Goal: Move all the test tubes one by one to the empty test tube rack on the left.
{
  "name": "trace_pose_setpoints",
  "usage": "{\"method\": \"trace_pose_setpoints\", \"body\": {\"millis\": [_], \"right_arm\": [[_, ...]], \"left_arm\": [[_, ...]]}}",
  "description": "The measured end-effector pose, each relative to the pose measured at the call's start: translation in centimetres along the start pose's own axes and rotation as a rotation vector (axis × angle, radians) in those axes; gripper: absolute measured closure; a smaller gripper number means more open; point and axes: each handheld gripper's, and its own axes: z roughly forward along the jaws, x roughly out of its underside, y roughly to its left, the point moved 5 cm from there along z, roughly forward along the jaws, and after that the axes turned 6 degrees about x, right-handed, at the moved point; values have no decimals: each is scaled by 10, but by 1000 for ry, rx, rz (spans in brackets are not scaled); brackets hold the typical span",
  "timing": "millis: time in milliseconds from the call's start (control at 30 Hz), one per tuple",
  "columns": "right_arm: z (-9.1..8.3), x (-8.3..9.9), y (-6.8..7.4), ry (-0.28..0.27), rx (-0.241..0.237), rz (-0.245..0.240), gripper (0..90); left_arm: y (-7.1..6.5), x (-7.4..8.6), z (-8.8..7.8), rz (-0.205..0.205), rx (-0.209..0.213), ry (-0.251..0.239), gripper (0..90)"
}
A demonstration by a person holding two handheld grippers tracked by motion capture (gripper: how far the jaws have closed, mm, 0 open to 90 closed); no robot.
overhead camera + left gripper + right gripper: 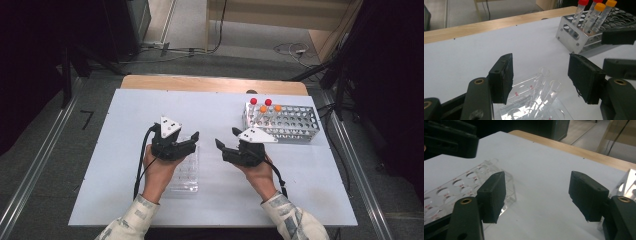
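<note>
While both grippers hover spread and empty, the clear rack (184, 172) lies under the left gripper (186, 139) (the nearer one). Its long axis runs toward the person; the right gripper (226, 138) stands just beside.

A white tabletop (125, 150) with a bare wooden strip along its far edge carries two racks. A clear plastic tube rack (186, 175) lies near the middle, toward the near edge. A perforated metal rack (295, 125) sits at the far right, holding four capped tubes (264, 109), two red and two orange.
</note>
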Motion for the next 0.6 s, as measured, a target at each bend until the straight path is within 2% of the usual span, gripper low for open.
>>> {"method": "trace_pose_setpoints", "body": {"millis": [167, 367, 500, 600], "right_arm": [[-5, -6, -23, -22, 69, 5, 284], [-19, -15, -66, -50, 163, 68, 285], [-24, -13, -93, -29, 216, 93, 285], [-23, -9, -107, -14, 241, 111, 287]], "left_arm": [[5, -1, -2, -18, -16, -18, 343], [13, -3, -6, -57, -17, -31, 318], [15, -3, -6, -59, -30, -30, 289], [15, -3, -5, -59, -35, -31, 263]]}}
